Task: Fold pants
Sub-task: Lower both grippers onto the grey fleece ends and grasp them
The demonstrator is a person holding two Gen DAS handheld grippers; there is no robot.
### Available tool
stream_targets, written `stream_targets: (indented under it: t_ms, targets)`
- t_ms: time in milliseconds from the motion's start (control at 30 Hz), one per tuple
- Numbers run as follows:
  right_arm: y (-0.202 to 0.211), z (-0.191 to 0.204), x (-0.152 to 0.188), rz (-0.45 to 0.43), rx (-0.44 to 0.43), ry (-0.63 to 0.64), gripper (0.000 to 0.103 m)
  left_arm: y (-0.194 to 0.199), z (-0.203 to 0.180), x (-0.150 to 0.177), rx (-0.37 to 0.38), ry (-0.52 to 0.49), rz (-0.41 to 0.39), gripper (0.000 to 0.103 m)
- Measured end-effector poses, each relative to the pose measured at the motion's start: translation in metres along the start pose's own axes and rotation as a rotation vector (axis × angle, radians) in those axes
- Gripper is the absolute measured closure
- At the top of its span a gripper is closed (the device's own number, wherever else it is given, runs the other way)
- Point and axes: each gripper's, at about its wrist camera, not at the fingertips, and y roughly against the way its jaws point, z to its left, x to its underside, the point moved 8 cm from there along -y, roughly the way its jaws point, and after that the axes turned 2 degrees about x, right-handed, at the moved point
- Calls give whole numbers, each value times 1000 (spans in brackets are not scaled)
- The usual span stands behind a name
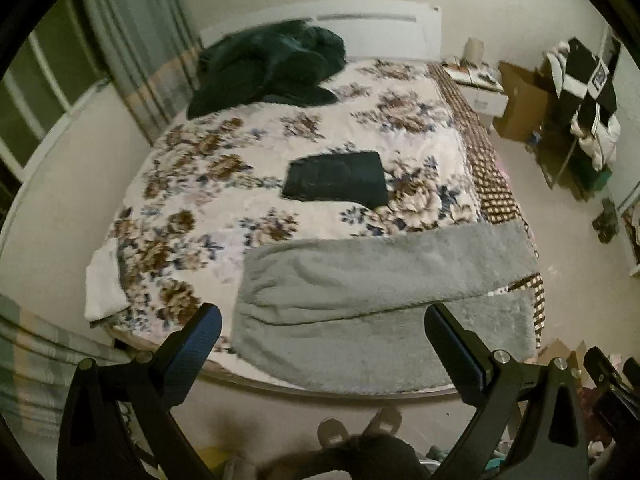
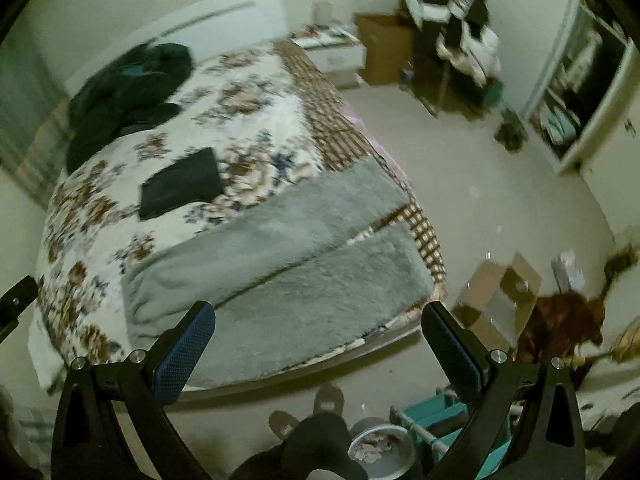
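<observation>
Dark pants (image 1: 336, 178) lie folded into a flat rectangle in the middle of the floral bed cover (image 1: 224, 200); they also show in the right wrist view (image 2: 182, 188). My left gripper (image 1: 322, 316) is open and empty, held back above the foot of the bed, well short of the pants. My right gripper (image 2: 318, 316) is open and empty too, over the grey blanket at the bed's foot, far from the pants.
A grey fluffy blanket (image 1: 380, 280) lies folded across the foot of the bed. A dark green garment heap (image 1: 268, 68) sits by the headboard. Nightstand (image 1: 480, 88), cardboard boxes (image 2: 500, 300), a cluttered rack (image 2: 456, 32) and a wardrobe (image 2: 580, 80) stand to the right. Feet in slippers (image 2: 308, 412) are below.
</observation>
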Motion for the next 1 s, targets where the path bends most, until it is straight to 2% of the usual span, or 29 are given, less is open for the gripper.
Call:
stream_targets:
  t_ms: [100, 233, 400, 533, 767, 867, 1000]
  targets:
    - [-60, -36, -17, 71, 15, -66, 0, -43, -35, -6, -3, -36, 52, 0]
    - [-145, -92, -40, 118, 66, -117, 0, -107, -84, -10, -3, -46, 138, 0]
    - [-264, -154, -64, 192, 82, -179, 0, -187, -141, -3, -45, -62, 219, 0]
    - [-347, -196, -78, 200, 101, -181, 0, -252, -186, 8, -46, -59, 271, 0]
    - [-451, -262, -65, 199, 139, -203, 0, -348, -275, 45, 4, -120, 358, 0]
    - [-500, -281, -52, 224, 106, -180, 0, -377, -311, 56, 23, -183, 366, 0]
    - [-571, -292, -23, 348, -2, -159, 0, -402, -345, 64, 28, -263, 337, 0]
